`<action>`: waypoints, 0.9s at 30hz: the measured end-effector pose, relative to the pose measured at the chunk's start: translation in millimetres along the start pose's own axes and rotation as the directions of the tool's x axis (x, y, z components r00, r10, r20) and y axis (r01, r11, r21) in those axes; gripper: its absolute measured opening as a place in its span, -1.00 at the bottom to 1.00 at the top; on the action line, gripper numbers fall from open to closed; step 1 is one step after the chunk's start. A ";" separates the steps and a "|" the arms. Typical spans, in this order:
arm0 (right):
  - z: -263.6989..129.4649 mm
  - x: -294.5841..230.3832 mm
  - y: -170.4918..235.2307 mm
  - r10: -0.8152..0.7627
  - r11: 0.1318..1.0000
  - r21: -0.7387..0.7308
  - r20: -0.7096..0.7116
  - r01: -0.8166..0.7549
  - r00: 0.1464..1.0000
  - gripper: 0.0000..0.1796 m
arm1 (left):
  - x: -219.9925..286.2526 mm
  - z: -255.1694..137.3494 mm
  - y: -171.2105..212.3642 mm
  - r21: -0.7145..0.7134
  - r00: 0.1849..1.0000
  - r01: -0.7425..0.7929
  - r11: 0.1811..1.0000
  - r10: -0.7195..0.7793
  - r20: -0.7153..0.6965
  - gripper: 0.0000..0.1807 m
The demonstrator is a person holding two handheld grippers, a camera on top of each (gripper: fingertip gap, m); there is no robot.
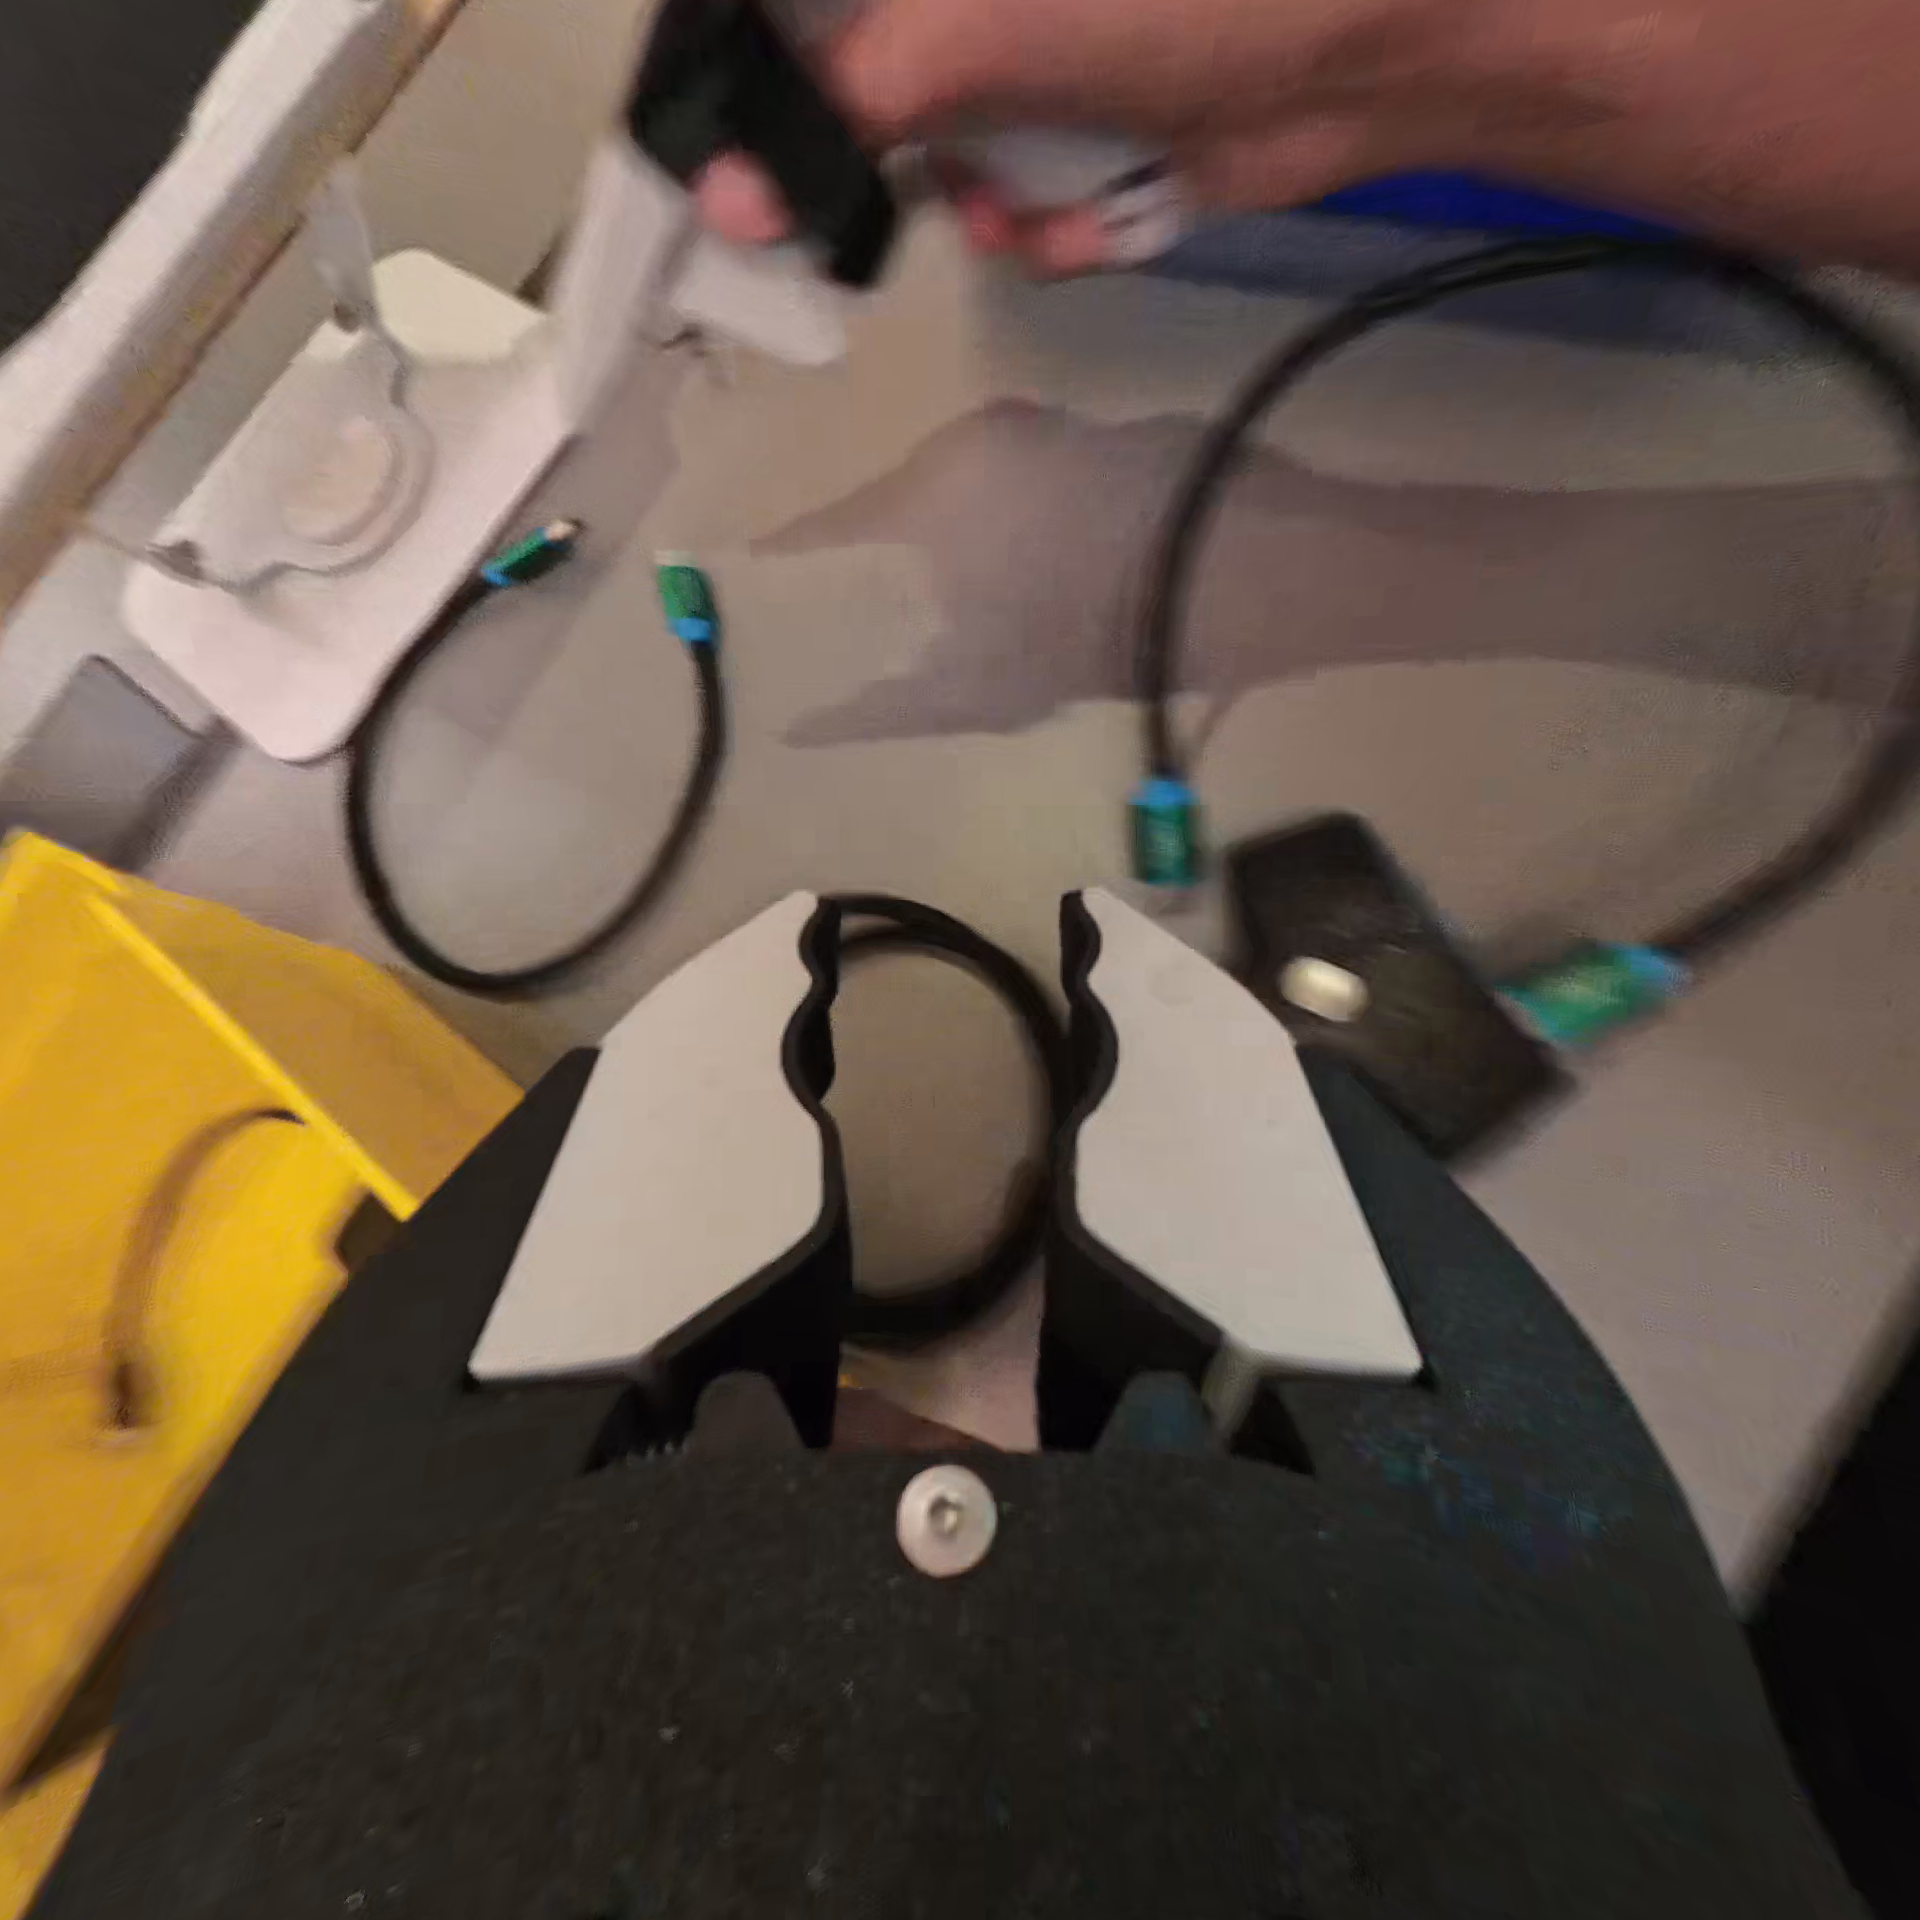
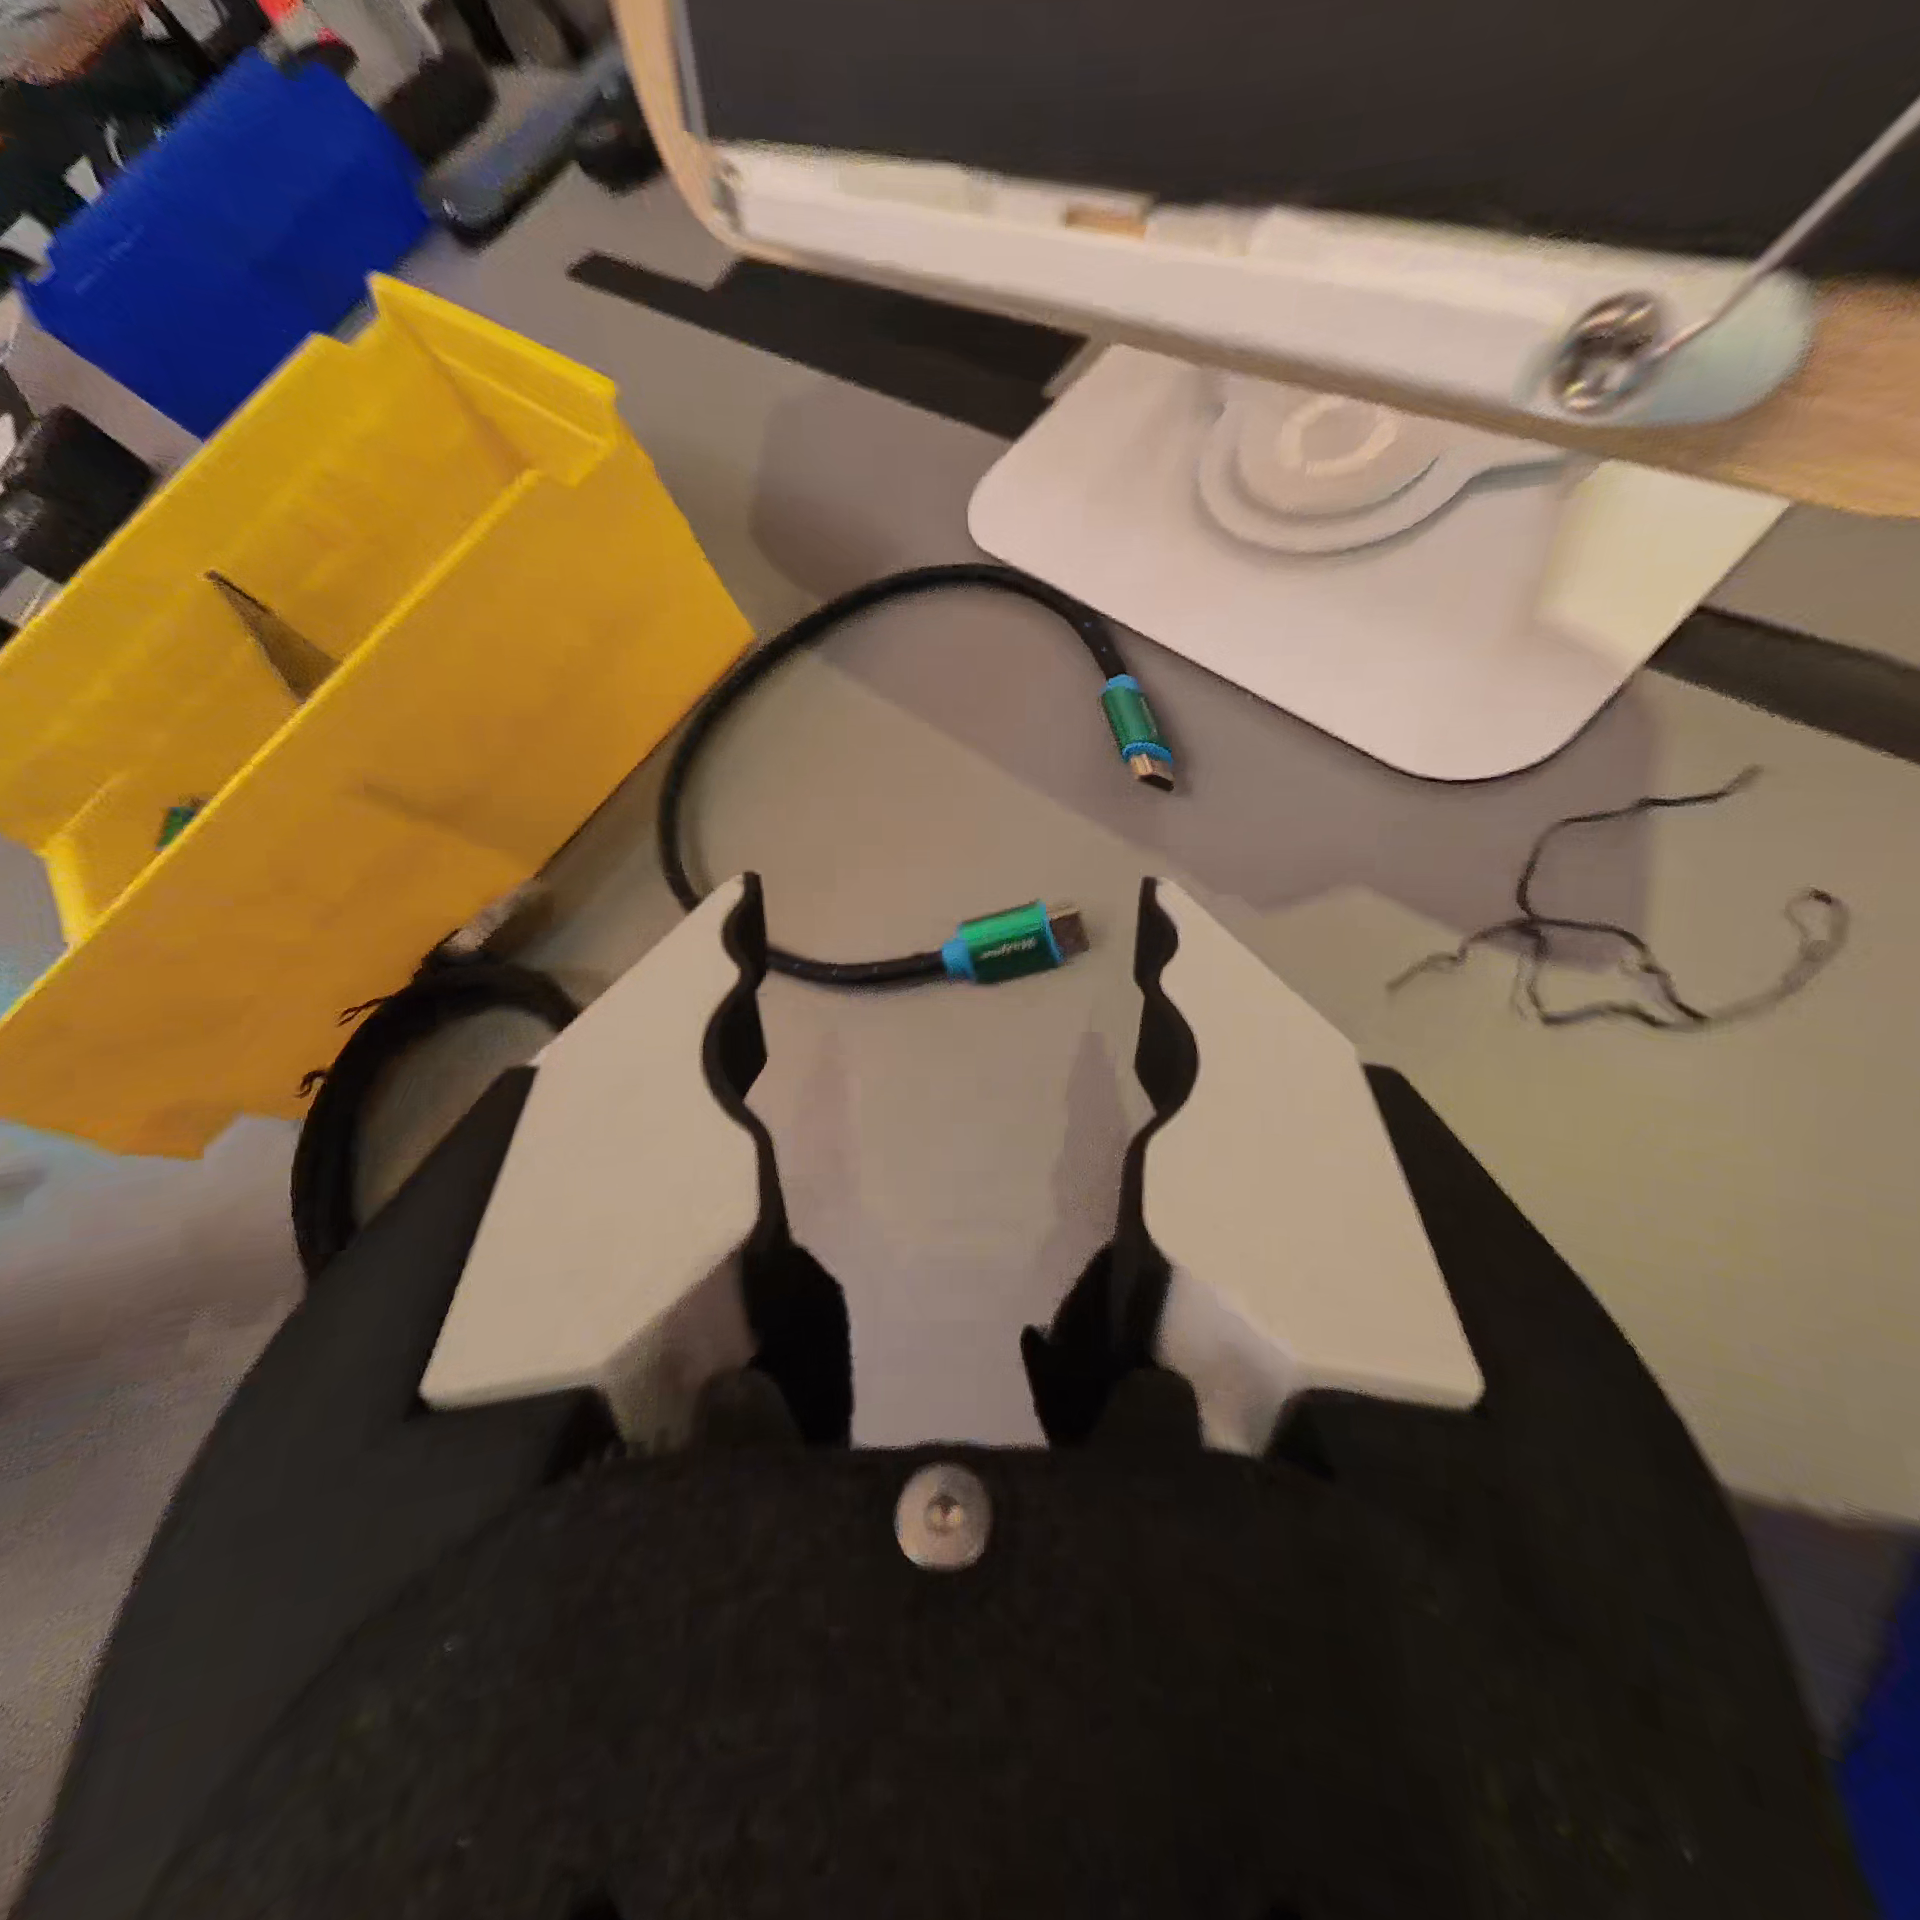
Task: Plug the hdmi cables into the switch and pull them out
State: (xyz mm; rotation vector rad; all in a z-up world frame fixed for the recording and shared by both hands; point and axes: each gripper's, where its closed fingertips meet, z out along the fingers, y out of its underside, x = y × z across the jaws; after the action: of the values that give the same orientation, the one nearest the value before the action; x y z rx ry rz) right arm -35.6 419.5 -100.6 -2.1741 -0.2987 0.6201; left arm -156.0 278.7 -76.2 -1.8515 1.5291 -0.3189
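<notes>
The black HDMI switch lies on the grey table right of my left gripper, which is open and empty above a coiled black cable. A long black HDMI cable has one green plug just left of the switch and another green plug at its right end; whether either is seated I cannot tell. A short HDMI cable with green plugs lies loose; it also shows in the left wrist view. My right gripper is open and empty, just short of its near plug.
A yellow bin stands at the left and shows in the left wrist view. A white monitor stand with the screen above it is at the back. A blue bin is far left. Loose black threads lie at the right. A hand holds the other gripper, blurred.
</notes>
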 end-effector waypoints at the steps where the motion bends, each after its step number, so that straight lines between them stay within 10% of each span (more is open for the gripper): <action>1: -17.0 -6.4 1.1 -0.025 0.999 0.035 -0.016 0.026 1.000 -0.23 | -21.0 21.1 -5.9 -0.075 1.000 -0.019 0.997 0.020 0.018 -0.55; 8: -113.0 -87.9 61.7 -0.074 0.982 0.172 -0.001 0.073 0.997 -0.29 | -61.2 146.1 26.0 -0.476 0.993 0.019 0.879 -0.070 -0.090 -0.47; 18: -148.8 -125.1 141.9 -0.142 0.966 0.221 0.038 0.130 0.989 -0.38 | -78.3 154.5 30.0 -0.450 1.000 0.024 0.893 -0.030 -0.006 -0.93; 23: -162.5 -140.1 125.9 -0.173 0.940 0.311 0.079 0.140 0.982 -0.37 | -61.6 89.5 -38.9 -0.031 0.973 0.187 0.982 -0.189 -0.134 -0.94; 27: -187.8 -159.2 90.0 -0.031 0.866 0.486 0.281 -0.115 0.959 -0.31 | -30.5 -35.3 -117.7 0.495 0.857 0.436 0.752 -0.179 -0.483 -0.93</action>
State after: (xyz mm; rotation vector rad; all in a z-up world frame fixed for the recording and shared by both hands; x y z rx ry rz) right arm -71.8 172.9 -19.3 -1.5955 -0.2086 0.9231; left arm -95.9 300.9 33.0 -1.5641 1.1478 -1.2733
